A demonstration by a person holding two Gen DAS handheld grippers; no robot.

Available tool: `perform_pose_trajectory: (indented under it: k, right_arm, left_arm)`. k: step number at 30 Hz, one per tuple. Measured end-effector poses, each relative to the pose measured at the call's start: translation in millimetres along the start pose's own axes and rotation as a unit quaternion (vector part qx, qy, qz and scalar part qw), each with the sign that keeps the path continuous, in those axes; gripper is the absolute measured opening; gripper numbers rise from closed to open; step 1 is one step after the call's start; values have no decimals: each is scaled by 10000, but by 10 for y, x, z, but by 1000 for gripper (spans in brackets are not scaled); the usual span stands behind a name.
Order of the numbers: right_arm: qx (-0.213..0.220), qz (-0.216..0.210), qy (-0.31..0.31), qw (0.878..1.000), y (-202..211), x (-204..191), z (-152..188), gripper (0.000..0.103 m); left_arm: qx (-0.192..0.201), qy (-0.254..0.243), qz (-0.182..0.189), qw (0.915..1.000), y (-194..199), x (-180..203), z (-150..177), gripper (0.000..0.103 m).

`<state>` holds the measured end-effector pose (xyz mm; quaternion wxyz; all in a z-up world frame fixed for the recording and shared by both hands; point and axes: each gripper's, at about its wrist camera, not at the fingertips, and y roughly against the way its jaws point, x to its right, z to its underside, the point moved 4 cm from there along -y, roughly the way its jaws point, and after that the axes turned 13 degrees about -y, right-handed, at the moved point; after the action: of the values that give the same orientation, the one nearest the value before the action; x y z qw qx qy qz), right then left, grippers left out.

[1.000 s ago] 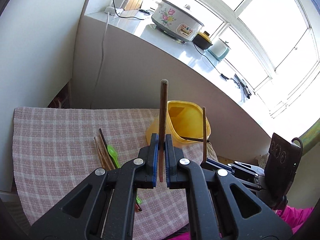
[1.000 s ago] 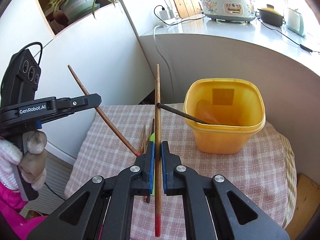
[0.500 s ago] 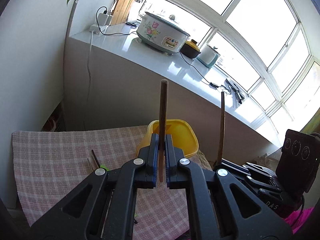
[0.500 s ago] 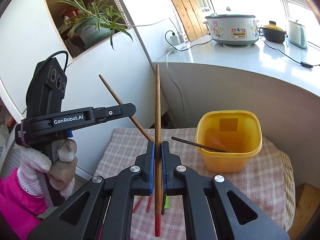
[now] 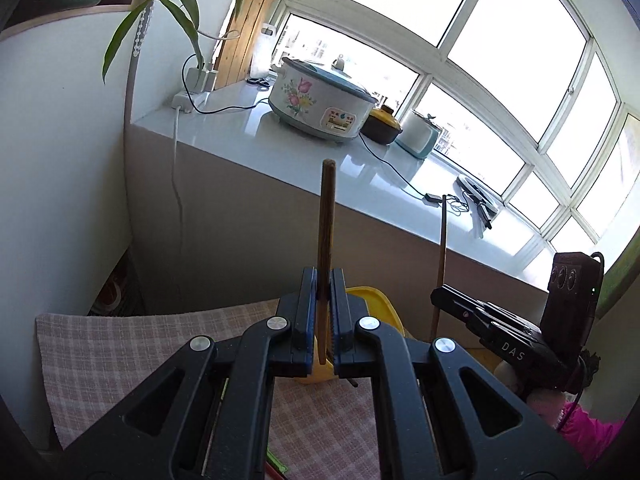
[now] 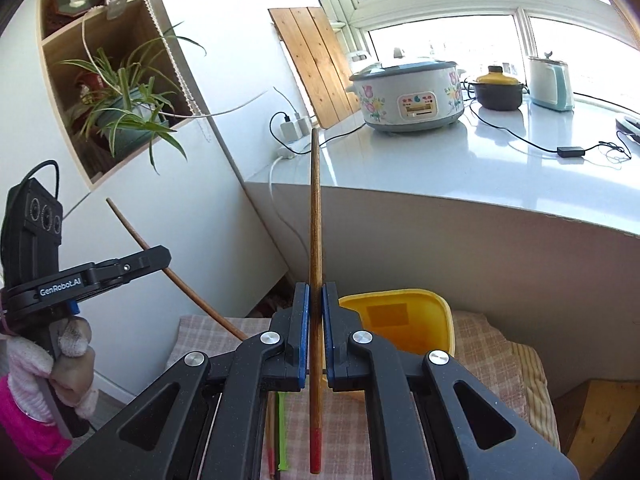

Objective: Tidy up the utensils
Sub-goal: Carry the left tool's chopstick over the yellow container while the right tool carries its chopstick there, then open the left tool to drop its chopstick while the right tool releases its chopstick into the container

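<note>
My left gripper (image 5: 323,278) is shut on a brown wooden chopstick (image 5: 325,216) that stands upright between the blue pads. My right gripper (image 6: 315,288) is shut on a longer brown chopstick (image 6: 314,216) with a red lower end. Each gripper shows in the other's view, held by a gloved hand: the right gripper (image 5: 438,295) beside its thin chopstick (image 5: 441,248), the left gripper (image 6: 162,257) with its slanted chopstick (image 6: 138,238). Below both sits the yellow container (image 6: 438,320), mostly hidden behind the left gripper as a yellow rim (image 5: 378,300). A green utensil (image 6: 282,432) and a red-tipped stick (image 6: 271,432) lie on the checked cloth (image 6: 480,332).
Behind the cloth-covered table (image 5: 120,344) rises a white counter (image 6: 500,168) with a floral cooker (image 6: 408,96), a black pot with a yellow lid (image 6: 498,88), a kettle (image 6: 550,80) and cables. A spider plant (image 6: 124,108) hangs from a shelf at left. A wooden stool (image 6: 592,412) stands at right.
Both grippers have risen with their chopsticks still clamped. The table and yellow container have slid down in both views, and more of the counter and window shows.
</note>
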<state>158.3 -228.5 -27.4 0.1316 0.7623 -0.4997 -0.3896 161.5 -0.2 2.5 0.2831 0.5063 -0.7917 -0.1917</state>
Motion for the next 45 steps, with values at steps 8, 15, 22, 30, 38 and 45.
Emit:
perform_pose_trajectory:
  k: [8, 15, 22, 30, 38, 45]
  right_arm:
    - [185, 310, -130, 9993, -313, 231, -214, 5]
    - [371, 643, -153, 9971, -562, 380, -328, 5]
    - [347, 982, -274, 9942, -757, 540, -293, 5]
    - [-10, 1080, -330, 9936, -778, 586, -153, 5]
    - [-395, 1062, -471, 9924, -725, 621, 23, 5]
    - [-542, 1026, -609, 9914, -643, 613, 102, 10]
  left_arm:
    - [-151, -35, 3, 9999, -348, 28, -47, 4]
    - [-318, 14, 44, 9995, -539, 6, 7, 4]
    - [-525, 49, 123, 9985, -698, -6, 80, 4]
    - [-684, 24, 287, 9972, -788, 64, 148, 4]
    - [-849, 48, 493, 9952, -856, 166, 216, 4]
    - [-782, 125, 519, 9955, -754, 160, 238, 21]
